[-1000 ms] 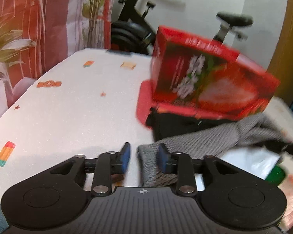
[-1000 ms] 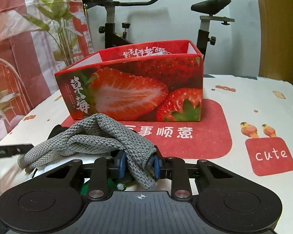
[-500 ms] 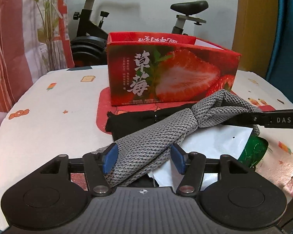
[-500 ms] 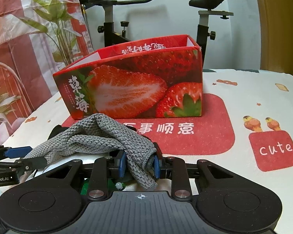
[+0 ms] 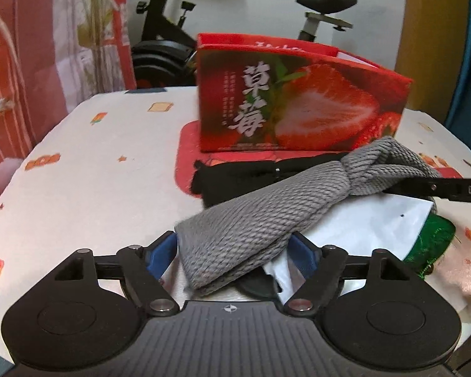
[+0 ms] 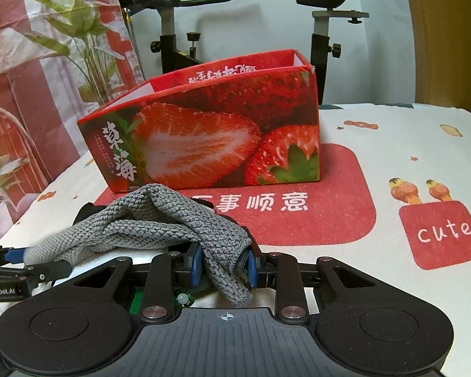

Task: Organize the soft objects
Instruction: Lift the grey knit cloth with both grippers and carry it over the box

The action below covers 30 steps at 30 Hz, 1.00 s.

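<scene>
A grey knitted cloth (image 5: 267, 216) stretches between my two grippers, in front of the red strawberry box (image 5: 298, 100). My left gripper (image 5: 232, 253) is open, its blue pads on either side of one end of the cloth. My right gripper (image 6: 224, 265) is shut on the other end of the grey cloth (image 6: 172, 223). The box (image 6: 210, 138) is open at the top and stands on a red mat (image 6: 329, 207). A black cloth (image 5: 235, 179), a white bag (image 5: 370, 223) and a green item (image 5: 436, 242) lie under the grey cloth.
The table has a white cloth (image 5: 94, 163) with small cartoon prints. An exercise bike (image 6: 179, 31) stands behind the table. A plant and red curtain (image 6: 62, 47) are at the left. A pink fluffy item (image 5: 464, 270) lies at the right edge.
My left gripper swung right to face the box and opened wide around the cloth's end. The right gripper kept its hold and lifted slightly.
</scene>
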Each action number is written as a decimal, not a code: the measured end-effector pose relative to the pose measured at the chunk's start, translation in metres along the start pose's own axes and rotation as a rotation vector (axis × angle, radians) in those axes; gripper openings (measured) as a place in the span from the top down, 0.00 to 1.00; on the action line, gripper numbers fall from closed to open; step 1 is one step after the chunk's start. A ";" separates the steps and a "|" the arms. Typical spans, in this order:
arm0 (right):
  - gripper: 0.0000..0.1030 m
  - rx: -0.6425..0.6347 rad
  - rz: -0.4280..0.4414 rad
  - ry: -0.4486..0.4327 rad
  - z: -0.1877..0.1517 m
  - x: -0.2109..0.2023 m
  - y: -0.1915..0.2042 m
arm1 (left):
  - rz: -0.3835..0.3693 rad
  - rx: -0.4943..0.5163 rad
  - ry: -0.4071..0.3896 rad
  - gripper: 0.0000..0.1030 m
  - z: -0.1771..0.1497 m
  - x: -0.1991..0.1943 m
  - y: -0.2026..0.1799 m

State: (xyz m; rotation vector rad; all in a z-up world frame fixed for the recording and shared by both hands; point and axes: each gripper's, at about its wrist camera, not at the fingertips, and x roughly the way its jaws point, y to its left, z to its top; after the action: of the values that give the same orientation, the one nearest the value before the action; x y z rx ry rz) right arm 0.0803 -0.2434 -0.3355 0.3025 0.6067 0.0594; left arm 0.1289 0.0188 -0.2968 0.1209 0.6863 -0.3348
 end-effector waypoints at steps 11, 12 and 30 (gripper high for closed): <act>0.75 0.004 0.004 -0.004 -0.002 0.000 -0.001 | -0.009 -0.008 -0.032 0.84 0.001 -0.002 0.004; 0.75 0.003 0.008 -0.010 -0.001 -0.001 -0.001 | -0.011 -0.007 -0.040 0.85 0.001 -0.004 0.003; 0.82 -0.045 0.108 -0.145 0.034 -0.028 0.025 | 0.039 -0.044 -0.223 0.87 0.025 -0.047 0.005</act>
State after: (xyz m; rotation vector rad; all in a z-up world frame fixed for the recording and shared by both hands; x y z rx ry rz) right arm 0.0777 -0.2326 -0.2860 0.2928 0.4441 0.1532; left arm 0.1117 0.0304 -0.2475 0.0533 0.4692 -0.2904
